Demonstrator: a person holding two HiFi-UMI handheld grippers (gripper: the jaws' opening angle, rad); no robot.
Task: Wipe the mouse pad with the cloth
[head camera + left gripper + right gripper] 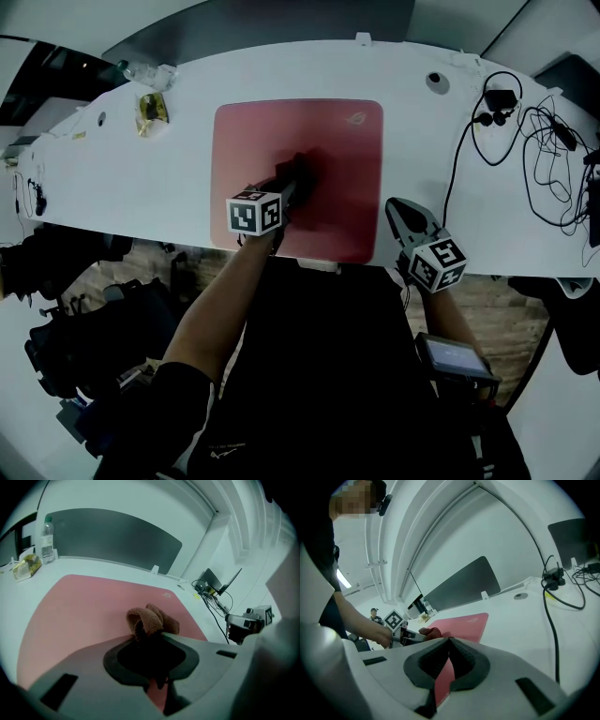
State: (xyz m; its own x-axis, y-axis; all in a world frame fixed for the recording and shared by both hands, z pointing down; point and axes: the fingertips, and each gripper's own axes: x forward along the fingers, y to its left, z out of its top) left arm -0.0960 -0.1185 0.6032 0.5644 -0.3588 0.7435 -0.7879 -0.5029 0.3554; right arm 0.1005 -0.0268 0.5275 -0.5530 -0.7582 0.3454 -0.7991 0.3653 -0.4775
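Left gripper [298,180]: fingers clamped on the brown cloth [151,620], a bunched wad sticking out past the tips. The cloth sits on the red mouse pad [323,131], roughly mid-pad, a little toward the near edge. The pad lies flat on the white bench [141,178], with nothing else on it.

Right gripper [449,641]: fingers closed tip to tip, nothing between them. It hangs just off the pad's near right corner, over the bench. Cannot tell whether it touches the surface.

Step in hand, by my reading: a wiping stroke, mid-pad. To do it well:
- Press the wad flat enough that cloth, not finger tips, meets the pad.
- Run straight, overlapping passes from far edge to near, working out to both sides.
- The two far corners lie furthest from the cloth and are easy to miss.
- The pad may creep under drag; the right gripper could pin its near right corner.
- Steer strokes clear of the cables [525,141] at far right.
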